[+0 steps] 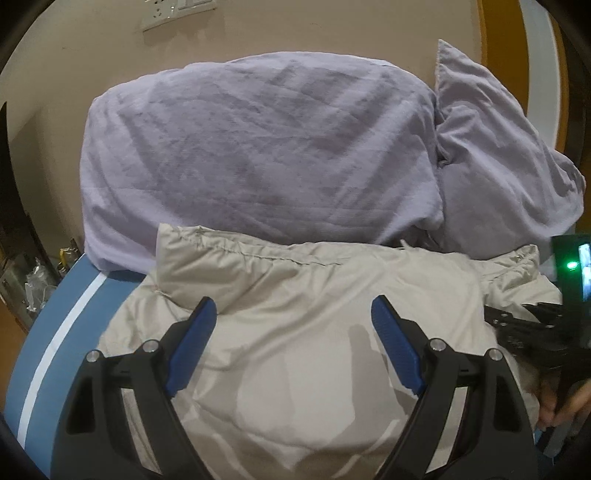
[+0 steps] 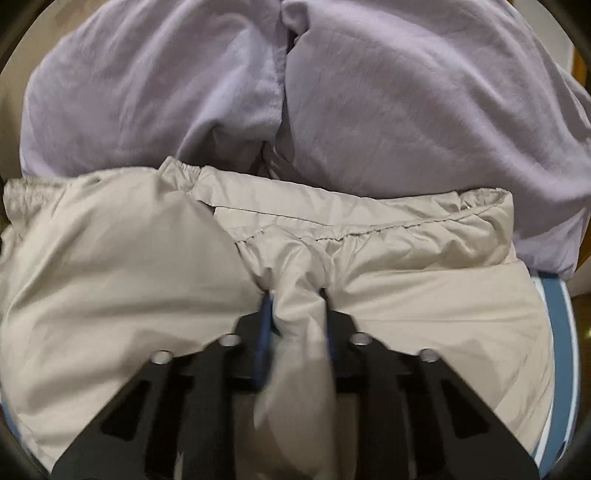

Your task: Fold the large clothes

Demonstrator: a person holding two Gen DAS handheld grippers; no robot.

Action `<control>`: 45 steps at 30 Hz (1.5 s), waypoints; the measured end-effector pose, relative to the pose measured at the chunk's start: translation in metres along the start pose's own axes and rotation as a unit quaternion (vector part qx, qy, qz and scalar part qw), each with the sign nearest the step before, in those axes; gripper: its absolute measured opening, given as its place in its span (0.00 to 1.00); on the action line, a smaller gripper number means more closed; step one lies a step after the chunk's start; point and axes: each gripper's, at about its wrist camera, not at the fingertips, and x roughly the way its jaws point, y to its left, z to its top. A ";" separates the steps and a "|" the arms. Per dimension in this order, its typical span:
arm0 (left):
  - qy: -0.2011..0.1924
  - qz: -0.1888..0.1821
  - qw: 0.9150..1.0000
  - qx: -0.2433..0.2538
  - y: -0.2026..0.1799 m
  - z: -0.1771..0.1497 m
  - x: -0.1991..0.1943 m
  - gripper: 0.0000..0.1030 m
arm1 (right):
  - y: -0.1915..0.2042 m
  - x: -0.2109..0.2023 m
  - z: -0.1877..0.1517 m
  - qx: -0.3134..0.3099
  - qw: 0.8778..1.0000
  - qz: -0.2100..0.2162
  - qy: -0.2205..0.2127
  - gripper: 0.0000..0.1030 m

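A beige puffy jacket (image 1: 295,295) lies on the bed in front of the lilac bedding. My left gripper (image 1: 293,314) is open and hovers just above the jacket, with nothing between its blue pads (image 1: 397,350). In the right wrist view the same jacket (image 2: 110,277) fills the lower half, with an elastic hem along its far edge. My right gripper (image 2: 295,295) is shut on a bunched fold of the jacket fabric, which runs back between the fingers. The right gripper's black body shows at the right edge of the left wrist view (image 1: 535,325).
A lilac duvet (image 1: 258,147) and a lilac pillow (image 1: 498,166) are heaped behind the jacket against a beige wall (image 1: 295,29). The blue bed sheet with a white stripe (image 1: 55,332) shows at the left edge. Clutter sits on the floor (image 1: 40,280) at far left.
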 end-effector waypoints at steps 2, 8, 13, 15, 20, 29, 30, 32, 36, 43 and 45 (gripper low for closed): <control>0.000 -0.003 1.000 0.005 -0.005 0.000 0.001 0.83 | 0.005 -0.001 0.003 -0.012 1.000 -0.019 -0.012 0.06; -0.001 -0.011 1.000 0.012 -0.014 0.000 0.007 0.83 | -0.011 -0.009 0.028 0.046 0.997 -0.031 -0.062 0.04; -0.006 -0.001 1.000 0.027 -0.025 0.001 0.020 0.83 | -0.011 0.006 0.028 0.040 0.996 -0.045 -0.063 0.04; -0.004 0.014 0.999 0.035 -0.027 0.000 0.031 0.83 | -0.011 0.012 0.027 0.042 0.996 -0.046 -0.064 0.04; 0.017 0.022 1.000 0.009 -0.015 -0.005 0.062 0.84 | -0.011 0.023 0.024 0.046 0.996 -0.043 -0.063 0.06; 0.047 0.028 0.998 -0.009 -0.008 -0.009 0.095 0.86 | -0.014 0.039 0.014 0.057 0.996 -0.056 -0.045 0.24; 0.049 0.029 0.998 -0.008 -0.007 -0.010 0.096 0.86 | -0.014 0.040 0.013 0.056 0.996 -0.057 -0.044 0.27; 0.054 0.029 0.998 -0.009 -0.007 -0.010 0.097 0.86 | -0.013 0.036 0.011 0.055 0.996 -0.060 -0.041 0.34; 0.060 0.030 0.998 -0.011 -0.002 -0.011 0.094 0.86 | -0.008 0.014 0.008 0.052 0.996 -0.057 -0.045 0.54; 0.053 0.048 0.997 0.015 0.004 0.001 0.072 0.86 | -0.003 -0.039 0.010 0.075 0.994 -0.012 -0.076 0.56; 0.035 0.059 0.997 0.029 0.006 0.008 0.063 0.86 | 0.004 -0.052 0.013 0.080 0.993 0.012 -0.086 0.57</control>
